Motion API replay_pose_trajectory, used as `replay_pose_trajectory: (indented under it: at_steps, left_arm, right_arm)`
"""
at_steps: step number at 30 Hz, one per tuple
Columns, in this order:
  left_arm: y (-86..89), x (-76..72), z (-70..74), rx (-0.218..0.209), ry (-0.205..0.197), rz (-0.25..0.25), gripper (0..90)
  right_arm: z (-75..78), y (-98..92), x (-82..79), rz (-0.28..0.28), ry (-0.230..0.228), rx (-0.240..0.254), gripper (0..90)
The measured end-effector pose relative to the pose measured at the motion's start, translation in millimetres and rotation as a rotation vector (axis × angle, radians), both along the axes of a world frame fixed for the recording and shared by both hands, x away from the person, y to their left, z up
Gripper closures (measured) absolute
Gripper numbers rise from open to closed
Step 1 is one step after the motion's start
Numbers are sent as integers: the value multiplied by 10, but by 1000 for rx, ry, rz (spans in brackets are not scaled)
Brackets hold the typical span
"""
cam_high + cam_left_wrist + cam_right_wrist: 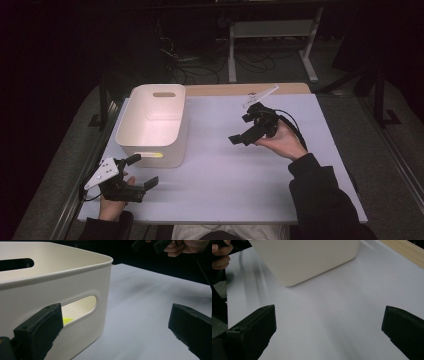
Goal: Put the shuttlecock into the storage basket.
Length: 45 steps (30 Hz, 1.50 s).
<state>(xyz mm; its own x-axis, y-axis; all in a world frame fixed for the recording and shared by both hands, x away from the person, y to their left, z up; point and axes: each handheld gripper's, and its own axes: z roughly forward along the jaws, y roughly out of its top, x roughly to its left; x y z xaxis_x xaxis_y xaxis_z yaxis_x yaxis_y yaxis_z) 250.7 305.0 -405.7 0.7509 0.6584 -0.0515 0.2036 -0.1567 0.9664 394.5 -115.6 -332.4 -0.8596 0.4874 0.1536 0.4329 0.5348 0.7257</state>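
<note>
Left gripper [142,172] sits at the table's [225,190] near left corner, held in the left hand [114,202]. Its jaws stand wide apart and hold nothing. One jaw lies just beside the bin's [150,145] near wall, by the handle slot; whether it touches cannot be told. The other jaw is over bare sheet, close to the table's front edge.

In the left gripper view the bin [50,290] takes up the left half, its rounded corner and rim in plain sight. Something yellow [66,320] shows through the handle slot [80,307], lying inside on the bin floor. Right of the corner the table [140,315] runs open and bare.

The bin stands upright on the left part of the table, its far end near the far edge and its left wall near the left edge.

The middle of the table is bare between the bin and the right gripper [245,130].

The right gripper is held in the right hand [282,142], raised over the right half and pointed toward the bin, well apart from it. Its jaws stand wide apart, empty. In the right gripper view bare sheet [332,322] lies between the jaws, the bin's [307,257] corner is ahead, and a wooden edge [404,251] runs at upper right.
</note>
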Motion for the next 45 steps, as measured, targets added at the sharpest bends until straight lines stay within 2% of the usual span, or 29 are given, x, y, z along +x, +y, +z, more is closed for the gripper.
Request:
replay_pose_trajectory:
  at_steps: [14, 22, 31, 45]
  left_arm:
    - [-1, 1, -1, 1, 0, -1, 0]
    - [0, -1, 0, 0, 0, 0, 0]
    - [-2, 2, -1, 0, 0, -1, 0]
    - [-4, 1, -3, 1, 0, -1, 0]
  right_arm:
    - [-66, -189, -70, -30, -13, 5, 0]
    - [-108, -287, -111, -46, -12, 17, 0]
    - [-190, -388, -151, -60, 9, 29, 0]
    - [-294, -574, -279, -79, 4, 49, 0]
